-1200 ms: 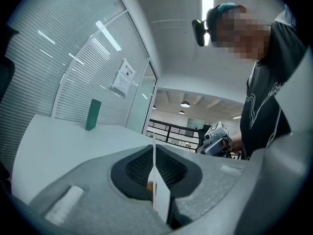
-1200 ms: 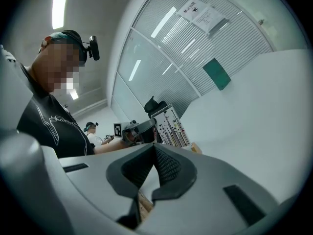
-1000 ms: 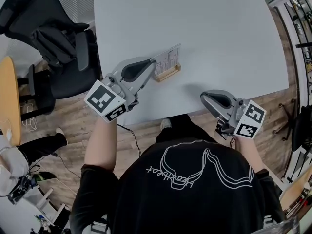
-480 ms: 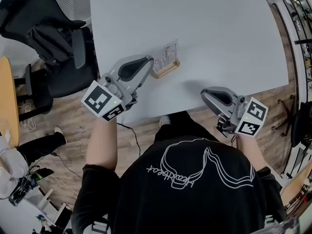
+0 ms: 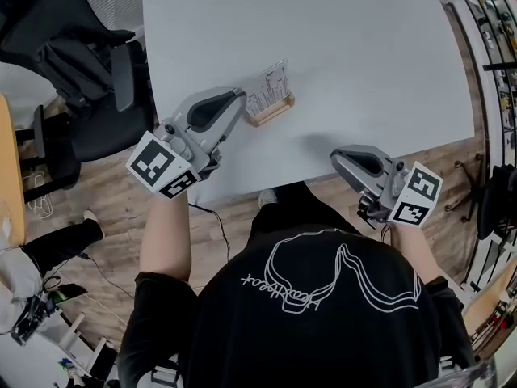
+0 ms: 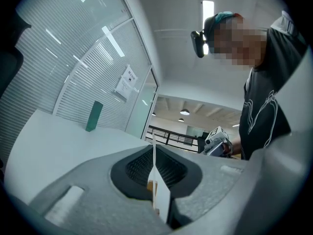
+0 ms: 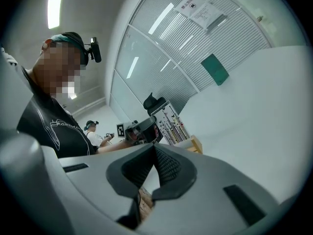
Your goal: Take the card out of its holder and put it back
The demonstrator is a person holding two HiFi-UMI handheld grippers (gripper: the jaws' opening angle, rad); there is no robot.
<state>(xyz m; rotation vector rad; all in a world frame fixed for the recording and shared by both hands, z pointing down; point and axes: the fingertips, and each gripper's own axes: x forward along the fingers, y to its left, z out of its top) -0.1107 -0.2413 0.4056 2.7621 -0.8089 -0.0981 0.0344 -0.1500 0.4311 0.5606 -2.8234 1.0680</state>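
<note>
- Head view: the card (image 5: 271, 86) stands upright in its wooden holder (image 5: 272, 113) on the desk (image 5: 339, 47), near the edge on my side. Its long axis runs along the holder, lower-left to upper-right in the picture.
- Head view: the left gripper (image 5: 241, 95) lies about level and meets the card at its left end, in line with that axis. The right gripper (image 5: 334, 157) sits at the desk edge, well apart from card and holder, so the left is clearly the nearer of the 2.
- Left gripper view: the card (image 6: 161, 195) shows edge-on as a thin white sheet running straight down the middle, both fingers clenched on it. A bit of the wooden holder shows low behind it, so I judge the card is seated, not lifted.
- Right gripper view: the 2 fingers are pressed together with nothing between them. Beyond them I see the card (image 7: 171, 119) in the holder (image 7: 196, 143), with the left gripper (image 7: 144, 129) on its end.
- My read: the next move is the left's alone. Pull up out of the slot, keeping the sheet in its own plane so it doesn't bind or tip the holder.
</note>
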